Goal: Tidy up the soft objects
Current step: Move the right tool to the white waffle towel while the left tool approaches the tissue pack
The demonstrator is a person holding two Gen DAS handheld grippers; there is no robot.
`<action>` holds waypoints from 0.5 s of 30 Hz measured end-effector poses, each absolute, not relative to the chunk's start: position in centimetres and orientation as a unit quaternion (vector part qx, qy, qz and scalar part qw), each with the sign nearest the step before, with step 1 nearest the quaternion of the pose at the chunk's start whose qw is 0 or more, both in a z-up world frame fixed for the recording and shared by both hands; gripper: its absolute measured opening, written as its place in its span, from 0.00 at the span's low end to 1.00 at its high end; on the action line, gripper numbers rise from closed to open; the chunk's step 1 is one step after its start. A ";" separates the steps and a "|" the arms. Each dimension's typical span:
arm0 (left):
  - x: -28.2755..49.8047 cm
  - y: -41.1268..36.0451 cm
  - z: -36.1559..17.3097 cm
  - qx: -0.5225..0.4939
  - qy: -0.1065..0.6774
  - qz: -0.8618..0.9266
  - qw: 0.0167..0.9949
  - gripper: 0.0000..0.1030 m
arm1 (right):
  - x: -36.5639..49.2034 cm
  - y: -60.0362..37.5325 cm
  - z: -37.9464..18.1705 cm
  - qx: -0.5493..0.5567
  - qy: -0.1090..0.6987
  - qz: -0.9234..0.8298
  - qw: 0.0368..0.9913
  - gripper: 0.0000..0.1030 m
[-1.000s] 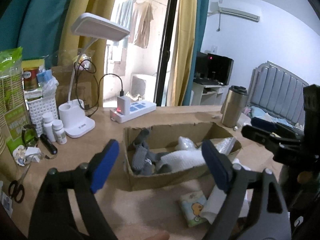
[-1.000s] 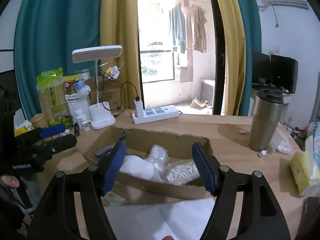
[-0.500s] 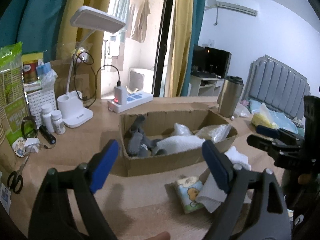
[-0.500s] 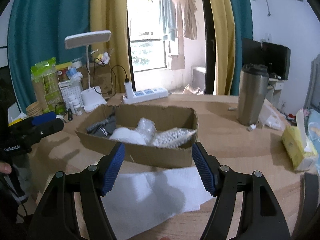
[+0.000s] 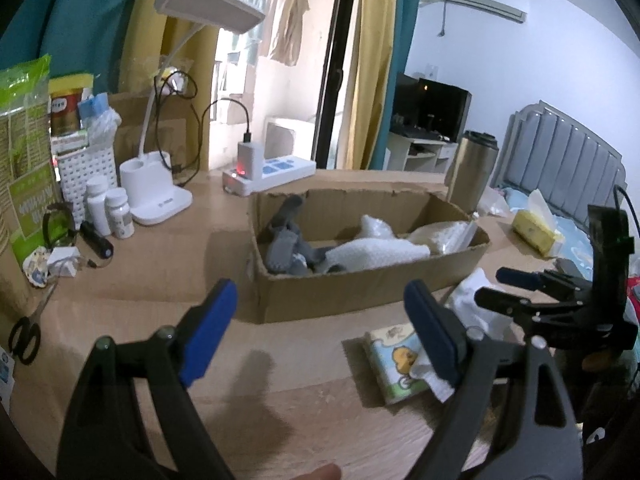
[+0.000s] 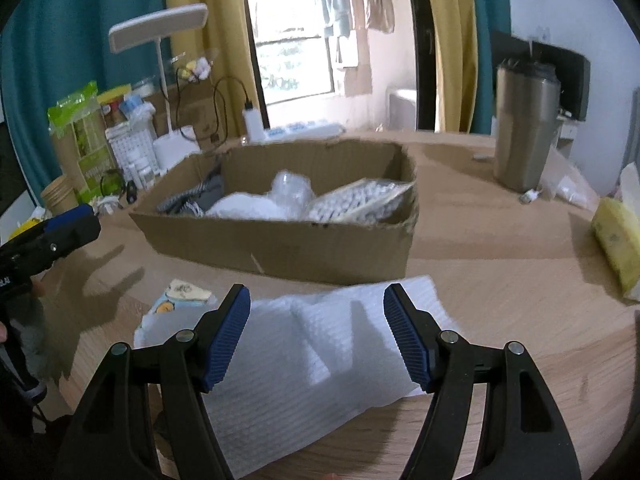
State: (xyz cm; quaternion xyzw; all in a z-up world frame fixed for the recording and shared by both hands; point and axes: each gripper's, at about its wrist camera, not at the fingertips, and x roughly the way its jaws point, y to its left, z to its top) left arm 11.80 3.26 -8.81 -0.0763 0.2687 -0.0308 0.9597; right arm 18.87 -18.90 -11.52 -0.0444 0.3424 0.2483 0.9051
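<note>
Tools: the right tool (image 6: pixel 317 334) is wide open and holds nothing; it hangs over a white sheet (image 6: pixel 304 364) that lies flat on the worktop (image 6: pixel 500 280) near its front edge. The left tool (image 5: pixel 320 334) is likewise wide open and empty, above bare worktop to the left of a tissue pack (image 5: pixel 394 360).

Sheet: one corner of it overlaps the tissue pack, which lies just left of it. Both lie in front of the box (image 6: pixel 280 244), close to its front wall but apart from it.

Box: an open cardboard tray near the middle of the worktop. Grey socks (image 5: pixel 286 248) fill its left end. White bubble wrap (image 5: pixel 376 254) lies in the middle, and a bag of white foam beads (image 6: pixel 360 200) leans in the right end.

Surroundings: a steel tumbler (image 6: pixel 524 128) stands upright behind the box to the right. A yellow tissue pack (image 6: pixel 618 240) lies at the right edge. A white desk lamp (image 5: pixel 160 184) and a power strip (image 5: pixel 272 172) stand toward the back left, with two white bottles (image 5: pixel 108 210) beside the lamp. Scissors (image 5: pixel 26 336) lie at the left edge.
</note>
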 end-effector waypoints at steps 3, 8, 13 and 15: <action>11.9 3.4 -9.2 -0.078 0.275 -0.030 0.958 0.84 | 19.4 -18.5 -12.2 -0.046 0.364 0.248 0.897 0.71; 12.1 3.5 -9.6 -0.079 0.280 -0.031 0.956 0.84 | 19.7 -18.0 -12.7 -0.053 0.380 0.248 0.889 0.71; 12.0 3.3 -9.6 -0.080 0.282 -0.034 0.956 0.84 | 20.2 -17.4 -13.4 -0.069 0.403 0.247 0.879 0.70; 12.0 3.1 -9.6 -0.079 0.283 -0.036 0.955 0.84 | 20.2 -17.2 -13.5 -0.076 0.405 0.250 0.876 0.61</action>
